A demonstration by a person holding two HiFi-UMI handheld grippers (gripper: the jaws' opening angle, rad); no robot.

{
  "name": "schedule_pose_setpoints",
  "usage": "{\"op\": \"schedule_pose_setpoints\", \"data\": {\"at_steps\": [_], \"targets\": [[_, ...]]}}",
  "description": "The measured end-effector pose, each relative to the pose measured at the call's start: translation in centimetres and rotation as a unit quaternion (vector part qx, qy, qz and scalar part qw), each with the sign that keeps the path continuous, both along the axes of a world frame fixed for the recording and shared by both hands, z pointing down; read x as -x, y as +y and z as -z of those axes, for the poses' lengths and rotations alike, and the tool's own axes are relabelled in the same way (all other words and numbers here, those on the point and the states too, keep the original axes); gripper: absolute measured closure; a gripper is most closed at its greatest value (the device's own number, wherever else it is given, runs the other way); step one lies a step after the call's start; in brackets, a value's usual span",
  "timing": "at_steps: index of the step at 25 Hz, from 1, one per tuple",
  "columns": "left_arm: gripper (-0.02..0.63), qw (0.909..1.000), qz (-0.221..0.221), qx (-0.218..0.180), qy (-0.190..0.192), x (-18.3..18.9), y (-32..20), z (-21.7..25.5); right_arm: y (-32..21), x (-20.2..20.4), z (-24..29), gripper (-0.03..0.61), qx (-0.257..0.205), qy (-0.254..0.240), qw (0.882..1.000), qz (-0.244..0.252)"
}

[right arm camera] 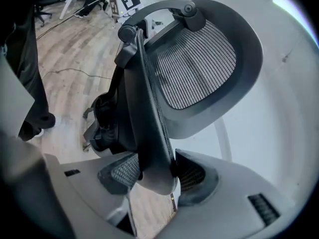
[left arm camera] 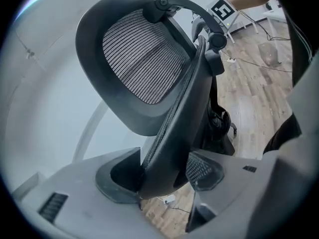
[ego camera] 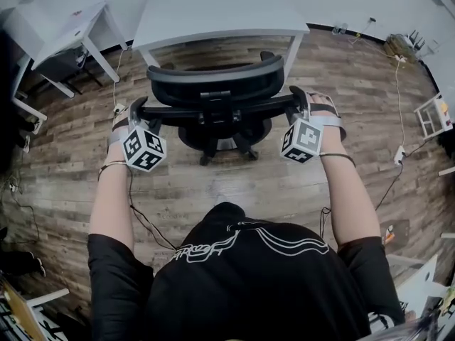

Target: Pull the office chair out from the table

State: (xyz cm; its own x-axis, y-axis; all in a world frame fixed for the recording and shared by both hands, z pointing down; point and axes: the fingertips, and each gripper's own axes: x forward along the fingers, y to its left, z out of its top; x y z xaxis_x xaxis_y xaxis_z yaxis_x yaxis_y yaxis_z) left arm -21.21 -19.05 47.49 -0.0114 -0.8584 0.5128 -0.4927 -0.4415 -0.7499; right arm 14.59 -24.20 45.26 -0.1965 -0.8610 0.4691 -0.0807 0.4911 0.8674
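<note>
A black mesh office chair (ego camera: 213,84) stands on the wood floor just in front of the white table (ego camera: 213,13), its back toward me. My left gripper (ego camera: 136,111) is shut on the left edge of the chair's backrest frame (left arm camera: 169,133), with a pad on either side of it. At the other side, my right gripper (ego camera: 300,99) is clamped on the right edge of the same frame (right arm camera: 149,133). In the left gripper view the curved headrest (left arm camera: 144,59) rises above the left gripper (left arm camera: 164,179). The right gripper (right arm camera: 155,176) shows the same in the right gripper view.
A second white desk (ego camera: 71,30) stands at the far left. Cables trail over the floor at both sides, with a power strip (ego camera: 399,155) at the right. A white rack (ego camera: 434,116) stands at the right edge. The chair's wheeled base (ego camera: 220,146) is between me and the table.
</note>
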Motion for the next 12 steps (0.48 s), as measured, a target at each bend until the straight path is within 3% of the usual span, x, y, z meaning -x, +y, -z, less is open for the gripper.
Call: {"op": "schedule_pose_setpoints", "data": {"at_steps": [12], "targets": [[0.377,1.0000,0.005,-0.001,0.004,-0.5,8.2,-0.2,7.6,-0.2,-0.1,0.348,-0.004,-0.012,1.000,0.022]]}}
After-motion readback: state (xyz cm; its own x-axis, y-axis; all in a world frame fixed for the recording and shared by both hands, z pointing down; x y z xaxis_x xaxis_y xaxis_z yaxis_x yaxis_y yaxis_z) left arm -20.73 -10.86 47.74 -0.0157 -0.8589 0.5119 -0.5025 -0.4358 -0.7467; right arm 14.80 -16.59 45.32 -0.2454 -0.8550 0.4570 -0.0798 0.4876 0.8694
